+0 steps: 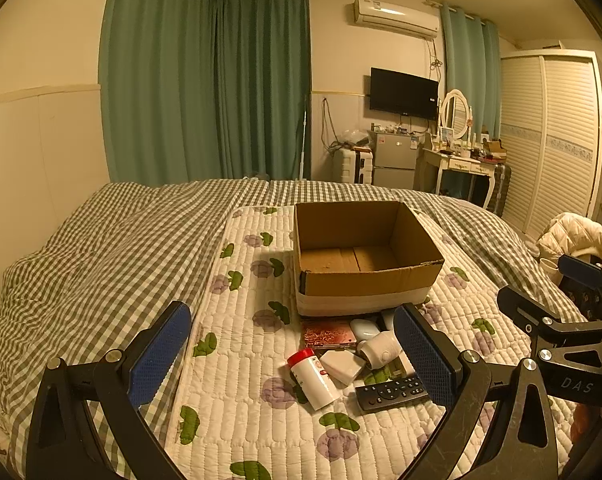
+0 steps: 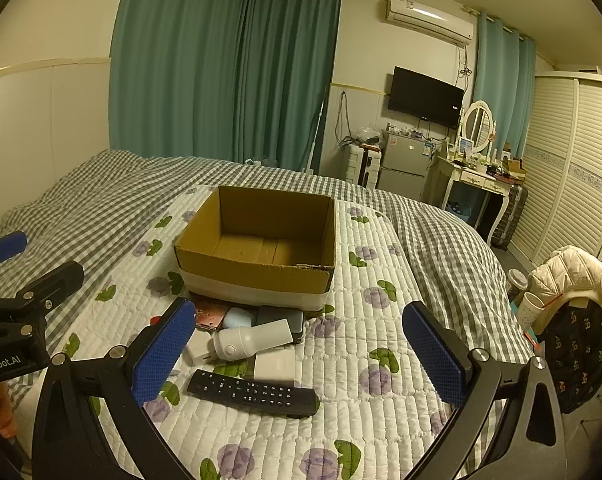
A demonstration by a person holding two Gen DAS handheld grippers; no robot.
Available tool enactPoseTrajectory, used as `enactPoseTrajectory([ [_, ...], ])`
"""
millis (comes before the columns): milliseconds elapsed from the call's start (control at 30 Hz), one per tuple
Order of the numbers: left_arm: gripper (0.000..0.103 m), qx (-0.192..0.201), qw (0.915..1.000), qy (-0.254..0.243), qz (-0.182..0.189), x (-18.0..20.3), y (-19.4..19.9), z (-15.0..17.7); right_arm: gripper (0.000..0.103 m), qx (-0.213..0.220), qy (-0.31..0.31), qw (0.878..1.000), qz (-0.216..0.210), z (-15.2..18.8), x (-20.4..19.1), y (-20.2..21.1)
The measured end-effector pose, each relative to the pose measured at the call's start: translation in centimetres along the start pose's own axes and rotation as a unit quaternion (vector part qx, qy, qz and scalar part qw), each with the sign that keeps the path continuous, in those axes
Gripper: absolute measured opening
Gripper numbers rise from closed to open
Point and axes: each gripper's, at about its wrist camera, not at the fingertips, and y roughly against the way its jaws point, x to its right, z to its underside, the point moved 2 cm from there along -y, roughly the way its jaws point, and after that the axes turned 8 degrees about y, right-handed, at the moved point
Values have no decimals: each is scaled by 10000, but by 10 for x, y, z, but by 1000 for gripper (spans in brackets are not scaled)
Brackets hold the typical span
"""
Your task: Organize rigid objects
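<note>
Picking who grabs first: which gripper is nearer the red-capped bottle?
Left. The left gripper hangs open just over the red-capped bottle; the right gripper is open farther right, above the remote.

We're seeing a brown cardboard box point(image 2: 257, 240) with a white band, a black remote point(image 2: 253, 393), a white bottle point(image 1: 313, 379) with a red cap, blue pads point(image 2: 163, 354) on black grippers. The quilt point(image 2: 381, 344) is showing white with purple-and-green flowers, the bedspread point(image 1: 81, 248) grey-white checks, the curtains point(image 1: 205, 80) teal.
</note>
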Motion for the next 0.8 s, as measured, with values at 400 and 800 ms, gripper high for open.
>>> enactPoseTrajectory([
  [400,103,-1,10000,2,4,0,0,0,103,-11,21,10000,0,-2,-1,-1],
  [800,103,-16,10000,45,40,-1,0,-5,103,-17,35,10000,-25,2,-1,-1],
])
